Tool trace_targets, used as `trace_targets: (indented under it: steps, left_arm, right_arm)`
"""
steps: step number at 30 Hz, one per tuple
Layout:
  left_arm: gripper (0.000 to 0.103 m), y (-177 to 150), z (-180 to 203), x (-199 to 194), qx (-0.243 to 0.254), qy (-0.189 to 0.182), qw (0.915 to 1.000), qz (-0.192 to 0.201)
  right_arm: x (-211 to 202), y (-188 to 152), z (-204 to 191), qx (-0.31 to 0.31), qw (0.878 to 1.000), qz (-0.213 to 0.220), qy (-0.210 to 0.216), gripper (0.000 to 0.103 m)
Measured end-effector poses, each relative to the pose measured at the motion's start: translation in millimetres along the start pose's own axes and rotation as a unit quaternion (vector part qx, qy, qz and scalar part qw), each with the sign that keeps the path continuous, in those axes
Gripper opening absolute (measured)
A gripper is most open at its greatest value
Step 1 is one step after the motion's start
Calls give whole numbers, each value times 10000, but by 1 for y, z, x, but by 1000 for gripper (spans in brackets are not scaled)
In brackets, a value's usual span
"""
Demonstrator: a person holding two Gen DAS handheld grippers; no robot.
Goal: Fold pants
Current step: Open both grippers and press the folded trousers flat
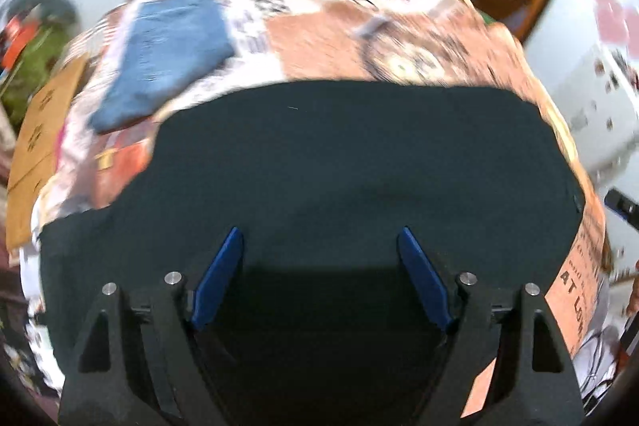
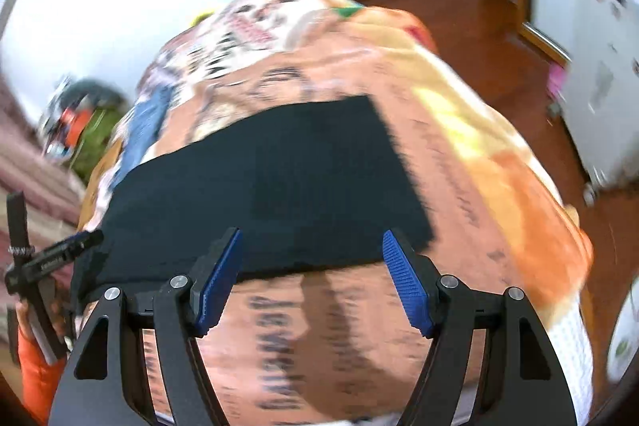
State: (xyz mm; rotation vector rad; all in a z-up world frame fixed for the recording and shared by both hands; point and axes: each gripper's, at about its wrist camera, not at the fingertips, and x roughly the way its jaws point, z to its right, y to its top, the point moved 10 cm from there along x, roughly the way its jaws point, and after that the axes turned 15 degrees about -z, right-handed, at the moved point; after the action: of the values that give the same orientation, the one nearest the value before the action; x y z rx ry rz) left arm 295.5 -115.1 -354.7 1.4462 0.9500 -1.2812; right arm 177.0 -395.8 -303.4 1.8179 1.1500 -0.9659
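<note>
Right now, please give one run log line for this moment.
left gripper: open, empty | right gripper: open, empty | flat black fabric pants: on patterned blanket | folded blue denim jeans: beyond

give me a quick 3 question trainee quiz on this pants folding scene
1. True or false: the left hand-held gripper is clamped on the black pants.
2. Which garment lies farther back on the patterned blanket? A) blue jeans B) a red sweater C) a white towel
3. Fill in: the right hand-held gripper hangs over the pants' near ____.

Key:
1. False, its jaws are open and hold nothing.
2. A
3. edge
</note>
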Motion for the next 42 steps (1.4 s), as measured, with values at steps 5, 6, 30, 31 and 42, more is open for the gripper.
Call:
trace_targets:
  steps: [5,6,30,31,42]
  left_arm:
    - [85,6,52,5,449,-324,9984,-124]
    - [88,8,59,6,512,-322,9981,-133]
    - [99,20,96,19,691,-168,9973,-167]
    - [99,19,96,19,693,-166,9973,-154]
    - [101,20,95,19,672,-120,9976,-99]
  right_arm:
    - [4,-10,29,476,9987,-27,184,68]
    - [7,-10,31,515,9984,-29,239,68]
    - [32,9,35,-313,9976,221,-581,12]
    - [33,10,37,-274,9977,216,-583,12]
    - [16,2,50,622,9980,20,-72,26]
